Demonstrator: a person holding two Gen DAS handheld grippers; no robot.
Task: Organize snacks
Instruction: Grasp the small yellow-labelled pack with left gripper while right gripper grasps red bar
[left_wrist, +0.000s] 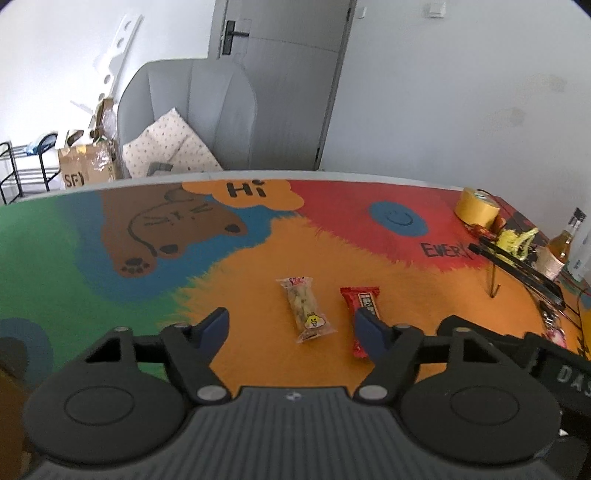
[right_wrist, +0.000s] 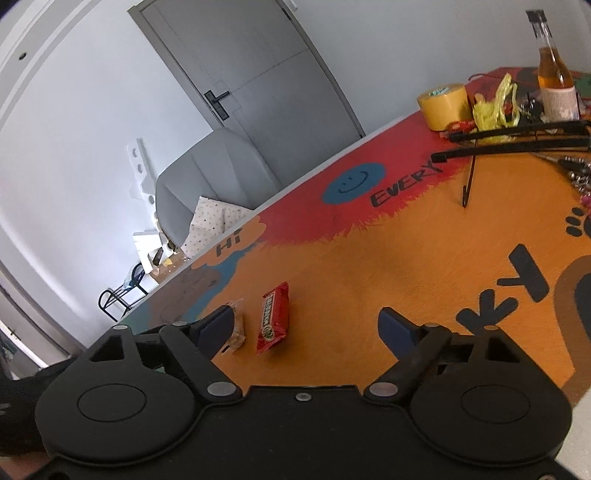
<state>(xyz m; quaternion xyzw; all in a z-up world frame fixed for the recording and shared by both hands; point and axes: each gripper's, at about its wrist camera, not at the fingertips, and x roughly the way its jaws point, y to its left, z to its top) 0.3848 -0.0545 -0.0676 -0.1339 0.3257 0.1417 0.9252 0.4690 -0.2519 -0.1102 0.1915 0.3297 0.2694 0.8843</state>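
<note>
2 small snack packs lie side by side on the orange patch of the painted surface (left_wrist: 258, 266), and the yellow tape roll (left_wrist: 476, 208) at its far red corner serves as the landmark. The clear snack pack (left_wrist: 306, 308), with pale pieces showing through its film and a yellow cartoon print at its near end, lies well apart from the tape roll, nearer the cameras. The red snack pack (left_wrist: 360, 317) lies just beside it, on the side closer to the tape roll, with a narrow strip of bare orange between them. Both look light, flat and soft-walled; the crimped film is likely slick and crinkly, and the clear one's contents look brittle enough to crumble under a hard squeeze. I judge the best hold to be across the short width at the middle of each pack, where the filling gives the pads something firm, not at the thin sealed ends, which would fold. The left gripper (left_wrist: 291, 325) has its fingers (left_wrist: 216, 325) spread apart and empty, with the clear pack lying beyond the gap between them and the red pack partly hidden behind one pad. The right gripper (right_wrist: 308, 325) likewise stands parted and holds nothing, with the red pack (right_wrist: 273, 317) in its gap.
</note>
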